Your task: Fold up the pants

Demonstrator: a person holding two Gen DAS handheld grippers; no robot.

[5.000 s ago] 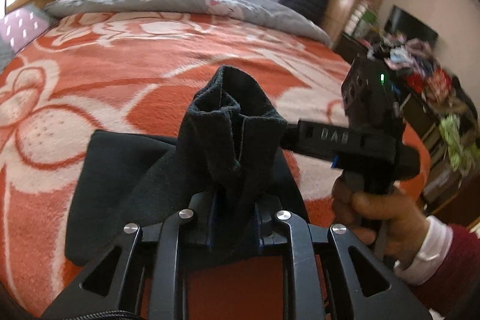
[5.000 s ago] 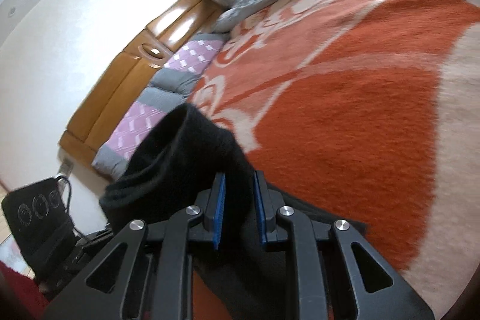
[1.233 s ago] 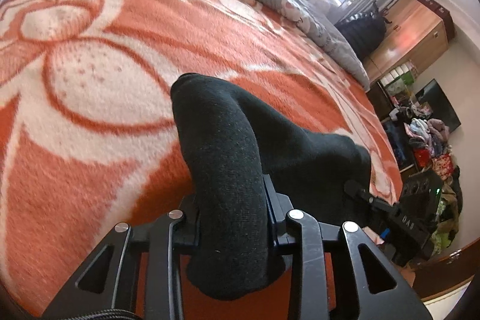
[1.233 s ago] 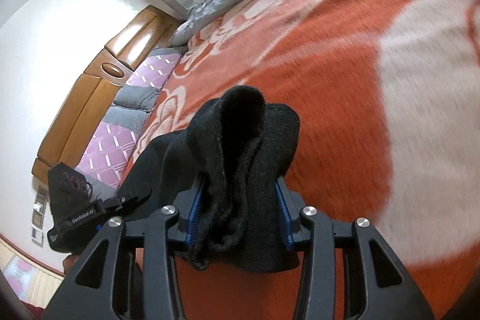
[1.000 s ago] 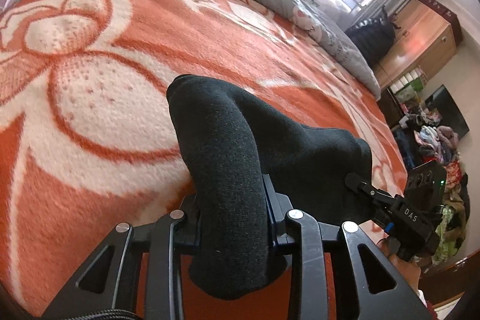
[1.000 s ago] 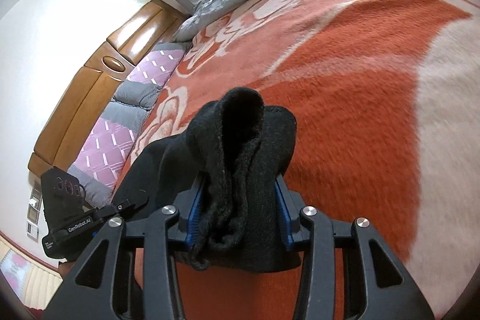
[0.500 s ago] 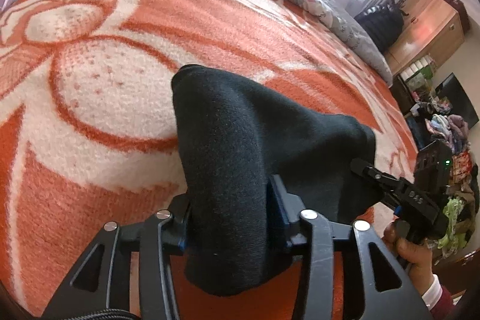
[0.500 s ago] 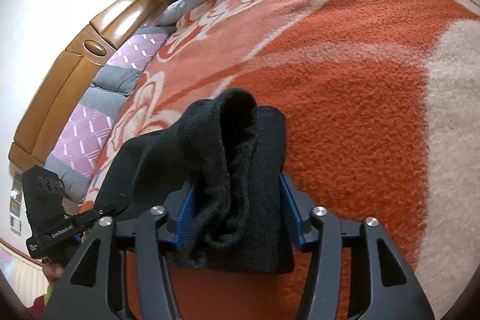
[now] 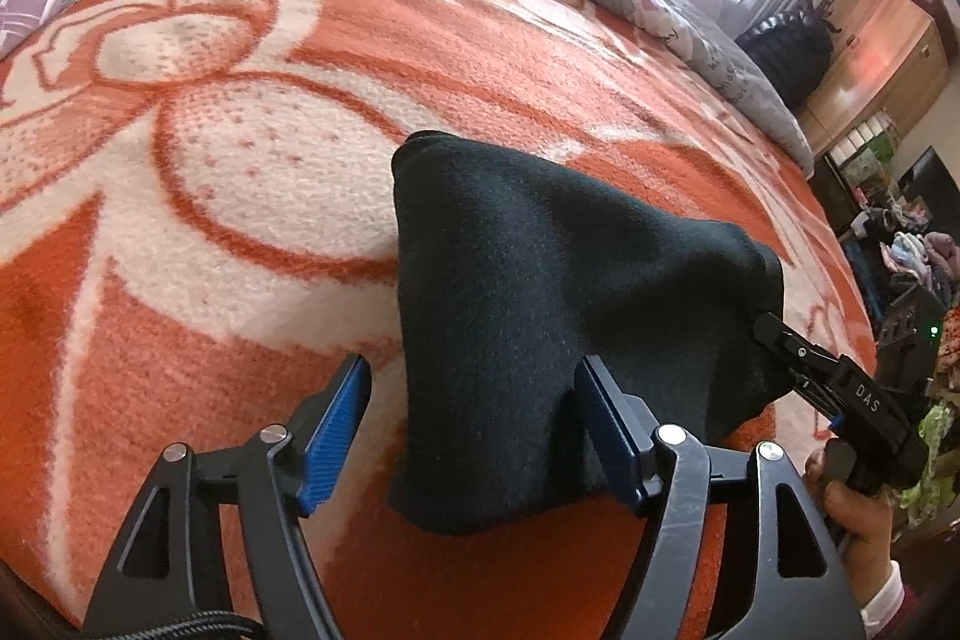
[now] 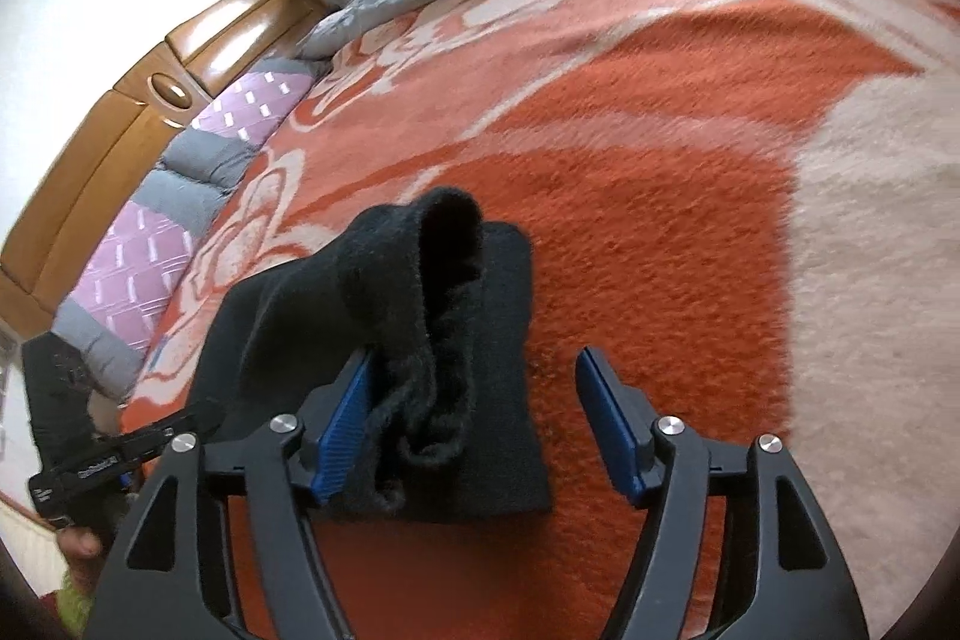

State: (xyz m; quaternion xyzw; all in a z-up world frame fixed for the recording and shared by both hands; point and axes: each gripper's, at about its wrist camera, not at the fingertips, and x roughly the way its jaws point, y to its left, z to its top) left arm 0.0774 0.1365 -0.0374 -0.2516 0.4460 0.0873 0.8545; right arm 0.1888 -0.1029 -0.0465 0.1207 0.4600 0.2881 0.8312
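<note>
Both sets of jaws sprung wide since half a second ago, when each was clamped on the fold. Release done; reads as fold step finished, retreat next. Pants (image 9: pixel 540 316) now a dark folded bundle lying on the orange blanket (image 9: pixel 240 172) of the bed. Left gripper (image 9: pixel 474 424) spread, cloth brushing right pad only. Right gripper (image 10: pixel 474 418) spread, bunched edge against left pad.
</note>
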